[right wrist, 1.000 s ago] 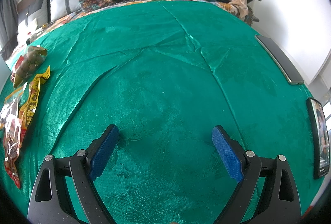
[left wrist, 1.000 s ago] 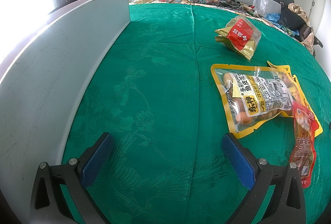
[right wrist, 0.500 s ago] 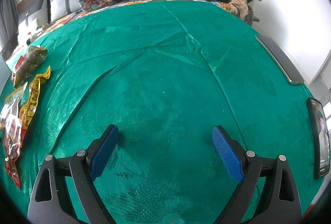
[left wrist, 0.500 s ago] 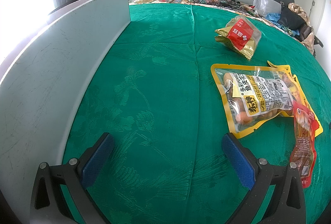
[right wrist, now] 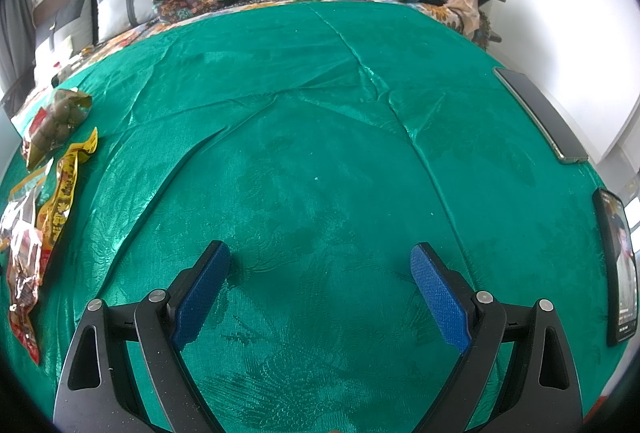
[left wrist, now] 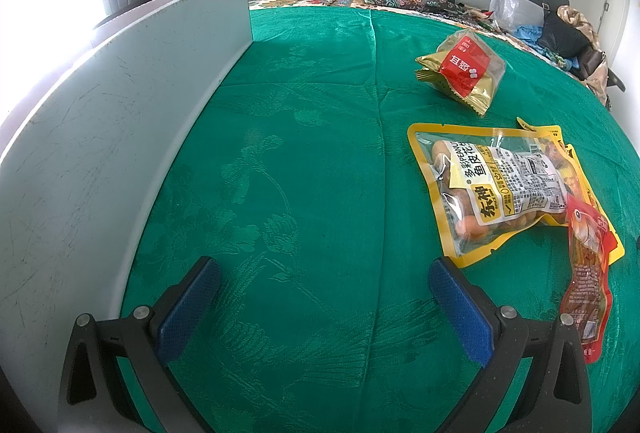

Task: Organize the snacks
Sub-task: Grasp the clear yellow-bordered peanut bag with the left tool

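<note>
- Holding both tongs wide apart and empty above the green cloth (left wrist: 304, 153): my left gripper (left wrist: 324, 305) and my right gripper (right wrist: 320, 289).
- Seeing the peanut bag (left wrist: 492, 189) lying flat just ahead-right of my left gripper, its long axis running away from me.
- Judging my left gripper nearer; from the right, the snacks are sitting far off at the left edge.
- Leaving the red pouch (left wrist: 464, 71) farther back.

Nothing has shifted — both grippers and the snack packets lie exactly as a second ago.
</note>
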### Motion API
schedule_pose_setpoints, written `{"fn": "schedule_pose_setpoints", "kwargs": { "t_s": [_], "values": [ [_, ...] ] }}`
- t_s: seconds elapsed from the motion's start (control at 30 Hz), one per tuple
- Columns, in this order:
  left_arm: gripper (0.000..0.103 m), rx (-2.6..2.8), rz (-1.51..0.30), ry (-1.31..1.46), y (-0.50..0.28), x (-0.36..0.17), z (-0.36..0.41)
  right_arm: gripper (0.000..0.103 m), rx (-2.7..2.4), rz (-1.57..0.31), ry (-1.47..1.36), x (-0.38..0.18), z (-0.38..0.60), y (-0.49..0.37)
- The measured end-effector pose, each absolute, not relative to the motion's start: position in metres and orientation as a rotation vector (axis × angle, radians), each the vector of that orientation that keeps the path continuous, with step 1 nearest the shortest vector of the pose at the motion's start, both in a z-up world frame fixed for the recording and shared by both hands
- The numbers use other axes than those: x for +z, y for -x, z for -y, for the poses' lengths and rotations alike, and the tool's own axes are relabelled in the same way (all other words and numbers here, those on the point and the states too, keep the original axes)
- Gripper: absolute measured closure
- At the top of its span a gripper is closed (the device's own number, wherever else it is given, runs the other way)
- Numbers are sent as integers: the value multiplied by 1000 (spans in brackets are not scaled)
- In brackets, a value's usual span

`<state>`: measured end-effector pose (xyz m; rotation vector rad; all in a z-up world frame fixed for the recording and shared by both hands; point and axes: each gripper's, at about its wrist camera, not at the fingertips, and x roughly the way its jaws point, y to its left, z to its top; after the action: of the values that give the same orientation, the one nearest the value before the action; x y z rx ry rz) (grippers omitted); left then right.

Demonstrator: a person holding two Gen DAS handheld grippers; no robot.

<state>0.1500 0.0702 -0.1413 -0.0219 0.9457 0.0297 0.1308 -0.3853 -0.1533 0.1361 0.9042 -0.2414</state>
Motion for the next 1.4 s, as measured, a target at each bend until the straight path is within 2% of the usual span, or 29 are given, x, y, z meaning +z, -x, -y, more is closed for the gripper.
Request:
{"fn": "schedule_pose_setpoints", "kwargs": {
  "t_s": [0.43, 0.57, 0.63, 0.73, 0.9, 1.1, 1.2, 1.3, 1.33, 1.37, 1.4],
  "values": [
    [0, -32, -986, -6, -151, -140, -69, 9, -242, -904, -137, -154, 386, -131],
    [1, -176, -990, -55, -140, -123, -57, 9, -242, -904, -137, -154, 386, -131],
    [1, -288, -975, -169, -141, -111, -37, 9, -242, -904, -137, -154, 386, -131],
    [0, -505, -968, -494, -150, -100, 13, 9, -242, -904, -137, -153, 384, -131],
    [0, -617, -1020, -845, -187, -121, 56, 9, -243, -904, -137, -154, 385, -131],
    [0, -661, -1065, -766, -239, -124, 64, 9, -243, -904, -137, -153, 385, -131],
    [0, -698, -1193, -502, -260, -131, 51, 9, -243, -904, -137, -154, 385, -131],
    [1, -673, -1157, -450, -254, -130, 45, 9, -243, -904, -137, -154, 386, -131],
    [7, -670, -1140, -459, -249, -129, 43, 9, -243, -904, -137, -153, 385, -131],
    [25, -662, -1119, -429, -243, -125, 38, 9, -243, -904, -137, -153, 385, -131],
    [33, -643, -1102, -405, -238, -122, 35, 9, -243, -904, -137, -153, 386, -130]
  ]
}}
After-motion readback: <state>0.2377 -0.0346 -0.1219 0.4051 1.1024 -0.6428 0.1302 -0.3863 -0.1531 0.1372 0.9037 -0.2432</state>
